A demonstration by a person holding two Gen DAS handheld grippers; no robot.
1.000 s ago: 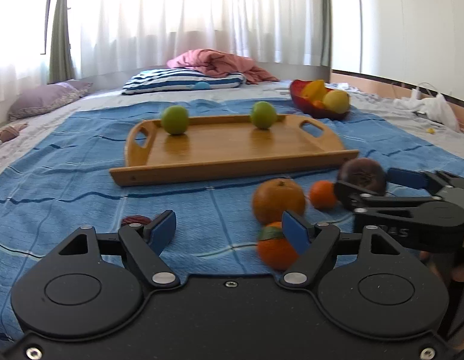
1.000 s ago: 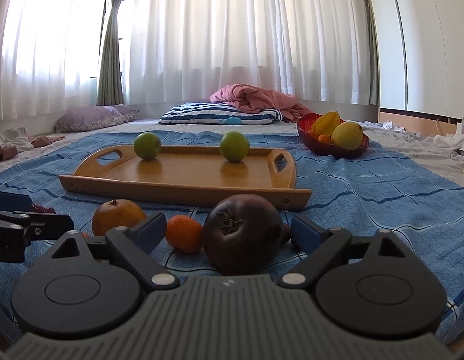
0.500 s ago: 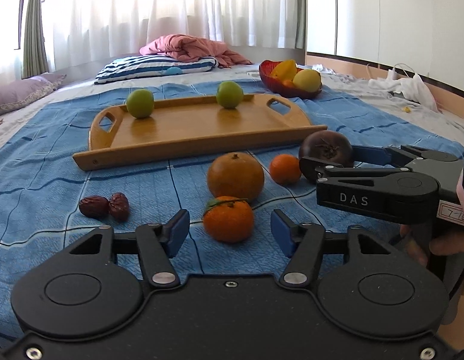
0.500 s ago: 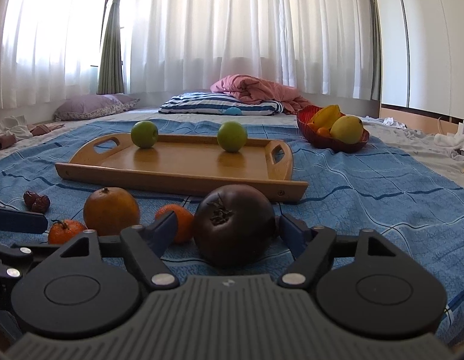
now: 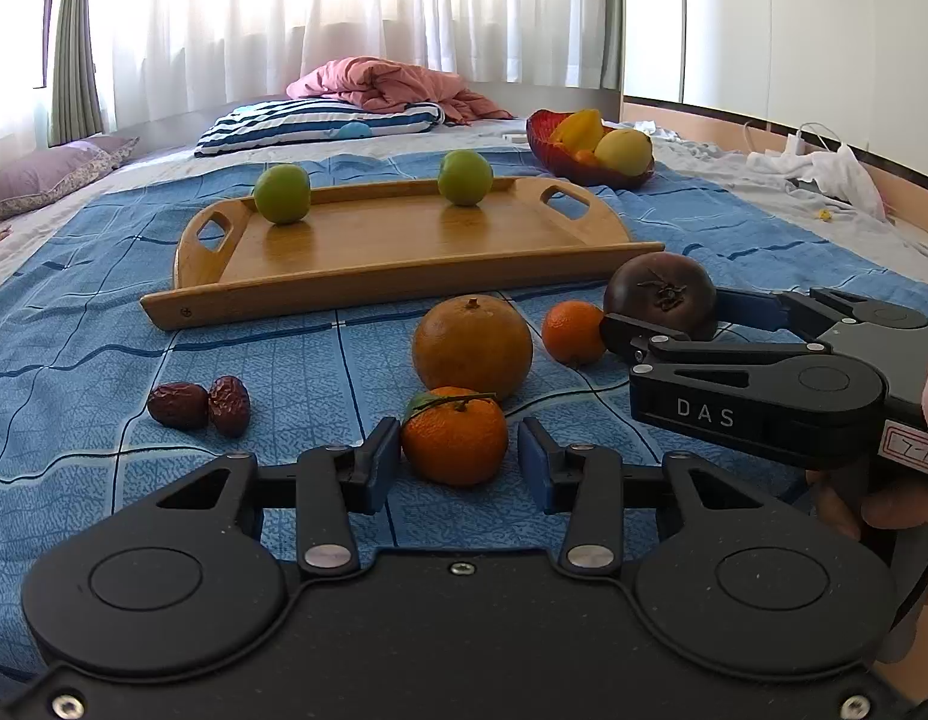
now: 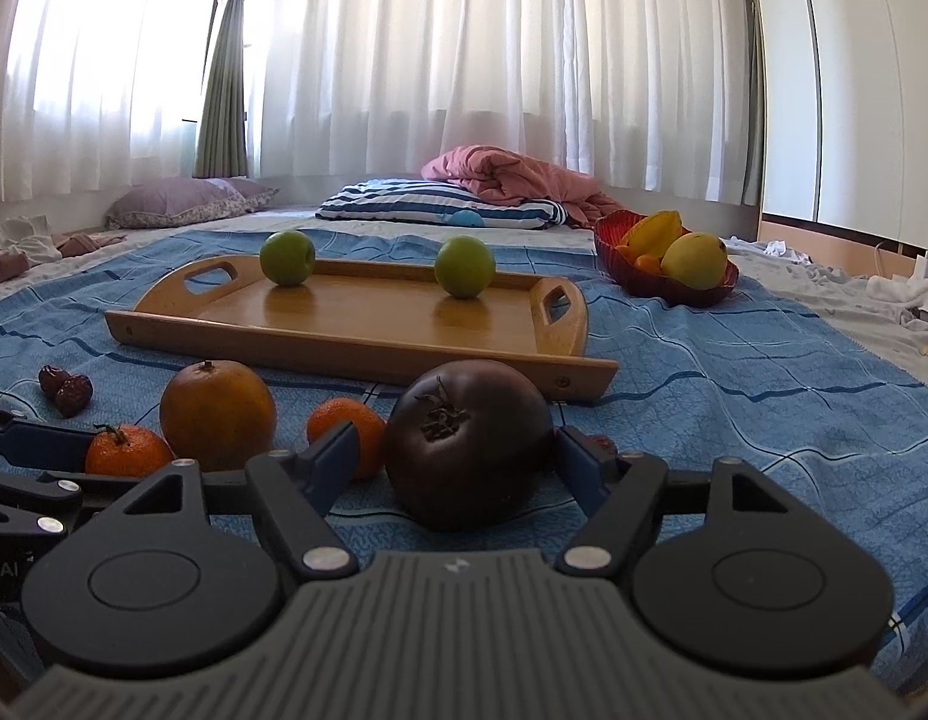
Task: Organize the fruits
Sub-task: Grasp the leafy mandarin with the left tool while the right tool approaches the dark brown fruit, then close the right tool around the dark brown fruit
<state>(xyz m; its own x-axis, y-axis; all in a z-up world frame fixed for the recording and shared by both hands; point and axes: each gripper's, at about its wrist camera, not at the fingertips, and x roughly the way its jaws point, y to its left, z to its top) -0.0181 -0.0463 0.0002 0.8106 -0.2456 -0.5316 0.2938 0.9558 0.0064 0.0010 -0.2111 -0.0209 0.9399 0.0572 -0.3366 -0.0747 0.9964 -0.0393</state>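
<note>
Wooden tray (image 5: 398,246) with cut-out handles, lying on a blue checked blanket (image 5: 74,348); all places given from the tray. On the tray, along its far rim: two green fruits, one toward the left handle (image 5: 282,193), one toward the right handle (image 5: 465,177). In front of the tray's near edge, on the blanket: a large orange (image 5: 472,346); a small mandarin (image 5: 572,332) just beside it; a dark purple-brown fruit with a dried calyx (image 6: 469,443); a leafed mandarin (image 5: 455,435) nearest the camera; two dried red dates (image 5: 200,405) touching each other, off to the left. Beyond the tray's right handle: a red bowl (image 5: 584,171) of yellow fruit. Left gripper (image 5: 458,465): jaws closing around the leafed mandarin, narrow gaps showing on both sides. Right gripper (image 6: 455,465): jaws apart, straddling the dark fruit, right pad at its side, left pad clear of it.
</note>
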